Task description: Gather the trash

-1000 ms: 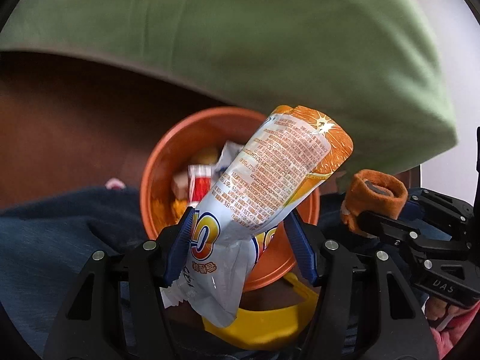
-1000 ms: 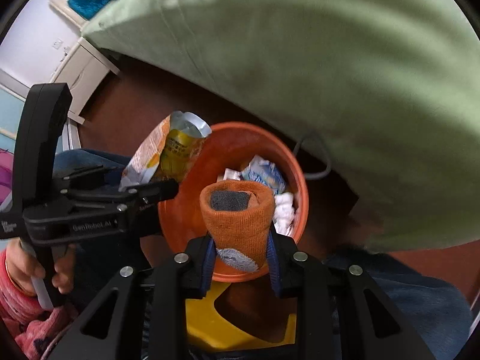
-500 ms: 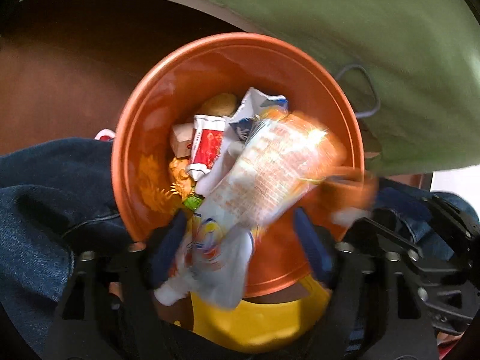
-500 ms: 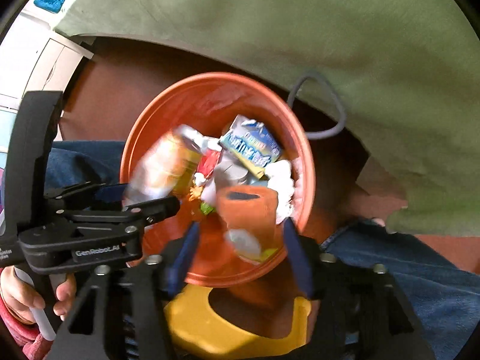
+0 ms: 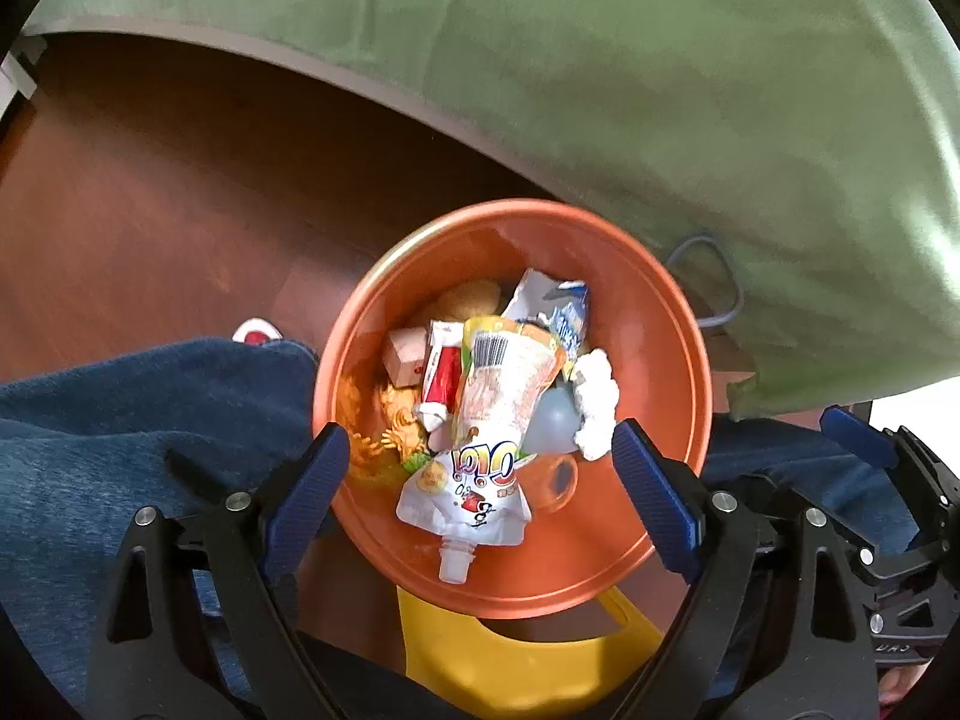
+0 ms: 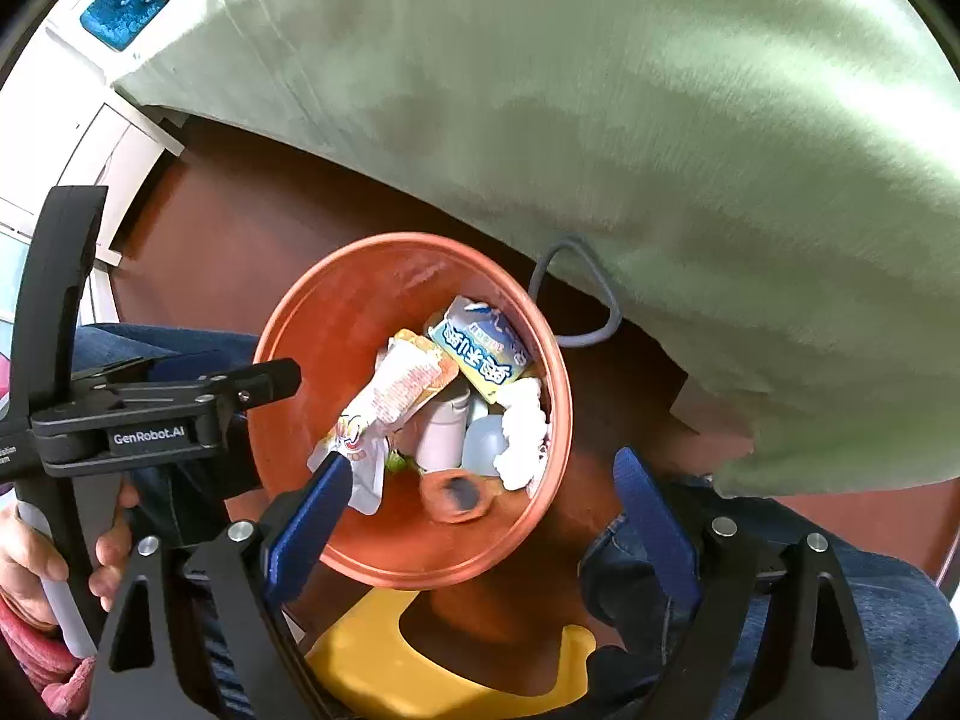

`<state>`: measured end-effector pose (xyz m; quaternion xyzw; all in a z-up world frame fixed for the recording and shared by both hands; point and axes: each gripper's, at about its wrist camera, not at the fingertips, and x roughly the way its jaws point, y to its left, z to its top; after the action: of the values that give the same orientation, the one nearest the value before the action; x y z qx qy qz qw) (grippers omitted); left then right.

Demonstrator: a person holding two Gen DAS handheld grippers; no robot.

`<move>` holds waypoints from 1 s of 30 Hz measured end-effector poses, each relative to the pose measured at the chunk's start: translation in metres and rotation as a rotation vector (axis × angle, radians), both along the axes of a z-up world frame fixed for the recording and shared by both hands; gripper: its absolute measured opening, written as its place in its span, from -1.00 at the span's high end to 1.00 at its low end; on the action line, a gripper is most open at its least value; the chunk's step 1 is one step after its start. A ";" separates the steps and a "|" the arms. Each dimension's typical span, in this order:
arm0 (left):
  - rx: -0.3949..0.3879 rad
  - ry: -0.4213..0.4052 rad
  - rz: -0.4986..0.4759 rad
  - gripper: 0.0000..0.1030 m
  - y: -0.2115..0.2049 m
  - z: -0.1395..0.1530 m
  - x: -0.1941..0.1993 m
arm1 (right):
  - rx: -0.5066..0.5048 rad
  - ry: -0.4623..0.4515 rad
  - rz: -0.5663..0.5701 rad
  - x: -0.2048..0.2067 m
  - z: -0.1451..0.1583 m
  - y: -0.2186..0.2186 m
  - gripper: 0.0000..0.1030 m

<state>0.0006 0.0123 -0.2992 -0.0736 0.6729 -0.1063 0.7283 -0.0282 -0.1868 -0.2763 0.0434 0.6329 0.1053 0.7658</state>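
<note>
An orange round bin (image 5: 654, 324) (image 6: 312, 336) stands on the floor below both grippers and holds several pieces of trash. The orange-and-white drink pouch (image 5: 492, 420) (image 6: 390, 402) lies on top of the pile, spout toward me. The orange rolled cup (image 5: 555, 477) (image 6: 457, 495) lies in the bin at the near side. My left gripper (image 5: 480, 480) is open and empty above the bin. My right gripper (image 6: 480, 498) is open and empty above the bin's near rim. The left gripper's body (image 6: 150, 414) shows in the right wrist view.
A green cloth (image 5: 600, 72) (image 6: 600, 120) hangs over a surface behind the bin. A grey cable (image 6: 576, 294) loops beside it. The person's jeans (image 5: 120, 420) flank the bin; a yellow stool (image 5: 516, 654) lies under it. The floor (image 5: 150, 180) is brown wood.
Both grippers opened over the bin. The pouch dropped from the left gripper and the orange cup from the right; both now lie inside the bin.
</note>
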 end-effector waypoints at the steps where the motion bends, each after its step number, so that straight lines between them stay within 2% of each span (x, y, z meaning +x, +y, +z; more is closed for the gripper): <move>1: 0.004 -0.013 -0.001 -0.68 0.001 0.004 0.001 | 0.002 -0.007 -0.001 0.000 0.003 -0.001 -0.69; 5: 0.007 -0.067 -0.008 -0.68 0.003 0.027 0.005 | 0.008 -0.052 -0.007 0.001 0.020 -0.003 -0.69; 8: 0.004 -0.156 -0.011 -0.68 0.004 0.062 0.011 | 0.005 -0.141 -0.013 0.002 0.053 -0.007 -0.69; 11: 0.014 -0.277 -0.013 -0.68 0.004 0.104 0.018 | 0.002 -0.271 -0.014 0.001 0.095 -0.010 -0.69; 17: 0.060 -0.585 0.013 -0.69 0.007 0.202 0.018 | -0.019 -0.615 -0.060 -0.009 0.191 -0.017 -0.76; 22: 0.082 -0.769 0.039 -0.71 0.008 0.263 0.010 | 0.010 -0.809 -0.110 -0.017 0.249 -0.026 -0.79; 25: 0.093 -0.854 0.061 -0.76 0.009 0.290 0.006 | 0.020 -0.895 -0.134 -0.020 0.275 -0.031 -0.80; 30: 0.084 -0.931 0.083 -0.77 0.007 0.316 0.000 | 0.010 -0.984 -0.151 -0.024 0.299 -0.034 -0.86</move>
<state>0.0007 0.0191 0.0170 -0.0154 0.2750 -0.0712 0.9587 -0.0524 -0.2206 0.0230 0.0379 0.1911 0.0605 0.9790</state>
